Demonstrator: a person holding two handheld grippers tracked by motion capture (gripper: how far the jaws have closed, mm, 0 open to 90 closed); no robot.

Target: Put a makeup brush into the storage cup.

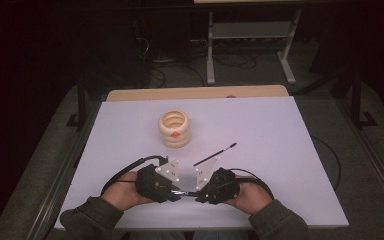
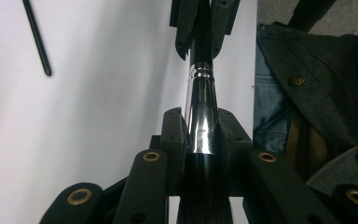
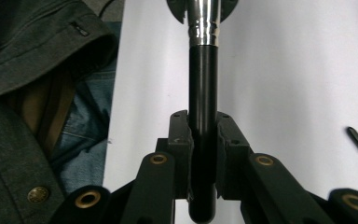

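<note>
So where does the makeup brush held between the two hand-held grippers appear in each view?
High view: brush at bottom centre, spanning both grippers.
Left gripper view: centre, chrome ferrule clamped, bristles nearest.
Right gripper view: centre, black handle clamped, ferrule at top.
Shared landmark: the thin black stick on the white table.

We find no legible text, label, brand, number or sign on any surface in the three views. The brush [image 2: 200,116] between the two sets of jaws carries no readable marking on its metal ferrule or its black handle. The grey plates [image 1: 170,169] on top of the grippers show small dark dots, too small for us to read as characters. The brass buttons [image 3: 38,194] on the sleeve beside the right gripper [image 3: 203,126] bear a relief pattern that we cannot make out.
</note>
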